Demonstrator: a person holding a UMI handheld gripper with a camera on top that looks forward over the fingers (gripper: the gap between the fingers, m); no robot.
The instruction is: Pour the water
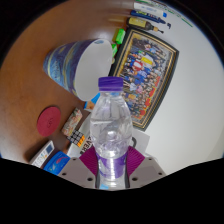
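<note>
Water bottle (109, 135) first: we see it standing upright between our gripper's (109, 165) two fingers, a clear plastic one with a purple cap (111, 83) and a purple band low on its body. Both magenta pads (91, 160) sit against its lower sides, so we read the gripper as closed on the bottle and holding it. We cannot tell whether its base touches the table or hangs just above it, since the fingers hide that part. Beyond the bottle and off to the left, a big white bucket (80, 66) with blue printing on its wall stands on the brown wooden table (30, 85), its open mouth turned up; we cannot make out what is inside. Nearer us on the same side, a round red coaster (51, 121) lies flat, and just beside it, between the coaster and the bottle, lies a small patterned box (73, 124). A blue and white box (43, 154) rests close to the left finger at the near edge of the table. Behind the bottle to the right, a framed picture (147, 66) full of small colourful figures lies flat on the table, its dark frame at an angle to us. Past it, toward the far edge, we see a green marker (119, 37) and a few pens (150, 15) lying near one another.
</note>
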